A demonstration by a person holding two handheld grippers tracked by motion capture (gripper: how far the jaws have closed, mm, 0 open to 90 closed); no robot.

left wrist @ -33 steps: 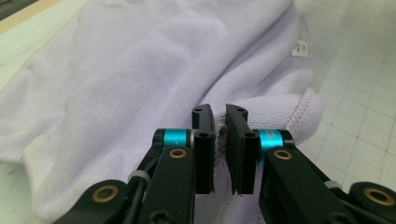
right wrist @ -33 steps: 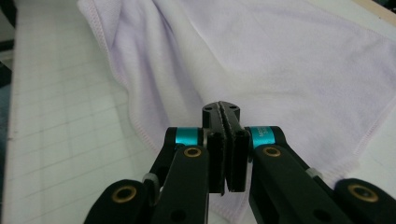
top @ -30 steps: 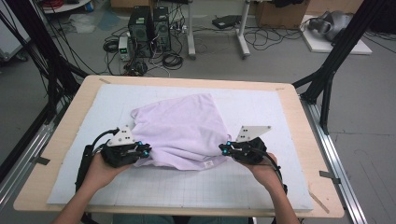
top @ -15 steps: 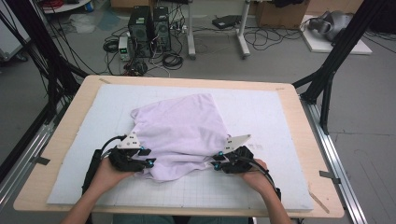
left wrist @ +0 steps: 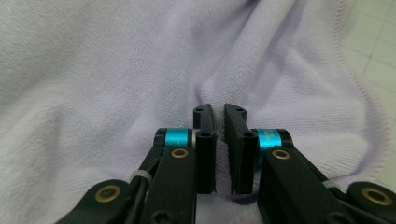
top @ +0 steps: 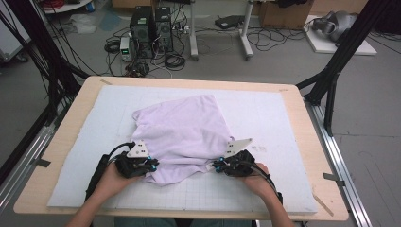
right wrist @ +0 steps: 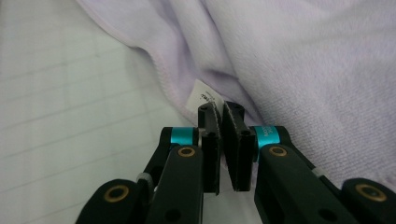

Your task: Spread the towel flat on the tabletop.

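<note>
- Your left tongs (top: 150, 165) are pinching the near-left edge of the lilac cloth (top: 182, 132).
- The cloth is lying crumpled on the white mat (top: 265, 113) of the worktop (top: 61, 137).
- Your right tongs (top: 218, 165) are pinching its near-right hem beside the label (right wrist: 201, 97).

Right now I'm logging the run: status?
Both tongs, left and right, shut on towel near edge. Towel rumpled on mat. Nothing in the way.
</note>
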